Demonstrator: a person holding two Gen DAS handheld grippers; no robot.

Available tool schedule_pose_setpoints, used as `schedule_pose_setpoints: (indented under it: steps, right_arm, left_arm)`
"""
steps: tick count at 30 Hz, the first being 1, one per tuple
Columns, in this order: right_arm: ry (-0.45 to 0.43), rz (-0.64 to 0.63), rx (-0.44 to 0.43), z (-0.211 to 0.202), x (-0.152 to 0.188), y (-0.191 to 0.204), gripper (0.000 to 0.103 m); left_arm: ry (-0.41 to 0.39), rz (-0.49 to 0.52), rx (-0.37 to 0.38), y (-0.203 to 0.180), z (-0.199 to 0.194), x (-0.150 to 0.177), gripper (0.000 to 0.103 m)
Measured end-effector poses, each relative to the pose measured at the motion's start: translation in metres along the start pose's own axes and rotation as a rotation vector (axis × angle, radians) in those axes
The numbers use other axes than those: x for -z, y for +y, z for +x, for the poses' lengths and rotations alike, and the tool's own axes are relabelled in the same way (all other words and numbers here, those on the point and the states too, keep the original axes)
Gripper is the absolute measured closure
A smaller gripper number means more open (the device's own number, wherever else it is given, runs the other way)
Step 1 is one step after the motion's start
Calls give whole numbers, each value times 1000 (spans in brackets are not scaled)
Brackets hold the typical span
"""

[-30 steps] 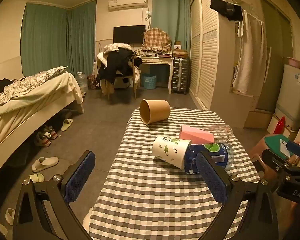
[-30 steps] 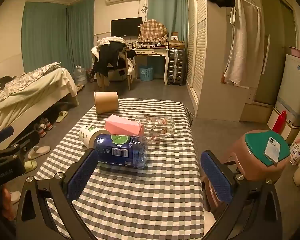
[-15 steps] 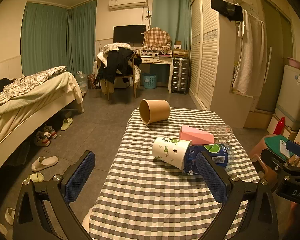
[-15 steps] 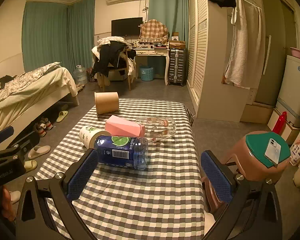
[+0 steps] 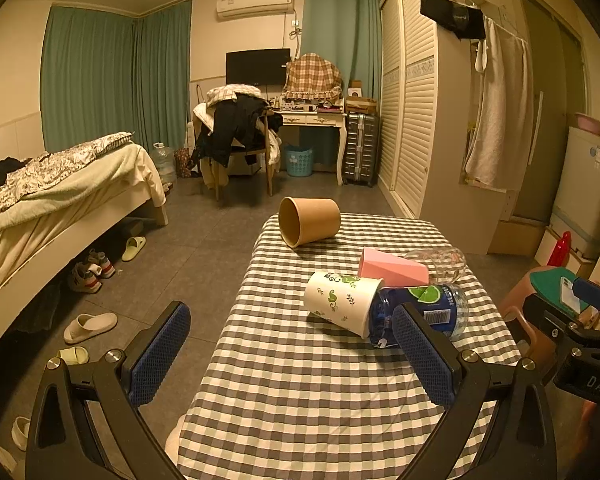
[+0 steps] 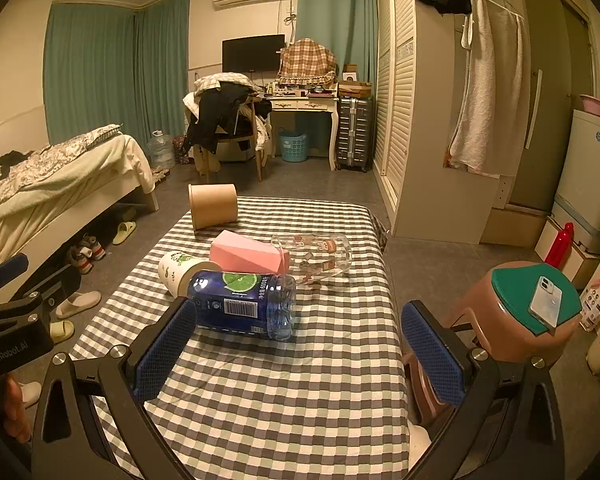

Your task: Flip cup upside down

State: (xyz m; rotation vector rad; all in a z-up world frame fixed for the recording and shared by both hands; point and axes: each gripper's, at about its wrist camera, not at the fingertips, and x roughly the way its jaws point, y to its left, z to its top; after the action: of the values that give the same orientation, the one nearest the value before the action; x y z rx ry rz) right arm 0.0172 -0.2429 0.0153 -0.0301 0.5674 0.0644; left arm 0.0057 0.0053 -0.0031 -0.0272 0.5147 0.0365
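Several cups lie on their sides on a checkered table (image 5: 300,392): a brown paper cup (image 5: 309,221) at the far end, a white leaf-print cup (image 5: 342,302), a pink cup (image 5: 392,268) and a clear glass cup (image 5: 440,264). A blue bottle section (image 5: 424,312) lies against the white cup. My left gripper (image 5: 290,354) is open and empty above the table's near left. My right gripper (image 6: 300,354) is open and empty near the front edge, just short of the blue bottle section (image 6: 242,304). The same cups show there: brown (image 6: 213,205), white (image 6: 178,270), pink (image 6: 248,258), glass (image 6: 316,258).
A brown stool (image 6: 512,320) with a green top and a phone (image 6: 545,300) stands right of the table. A bed (image 5: 52,200) with shoes beneath is on the left. A wardrobe (image 5: 420,120), a desk and a chair stand behind.
Both grippers stay open and nearly still. The views shift only slightly; the objects on the table have not moved.
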Motion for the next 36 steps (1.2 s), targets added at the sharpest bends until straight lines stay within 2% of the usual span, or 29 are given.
schedule_pose_setpoints:
  steps: [36]
  right_arm:
    - [-15, -12, -9, -2, -2, 5, 0]
  left_arm:
    - [5, 2, -5, 0, 1, 3, 0]
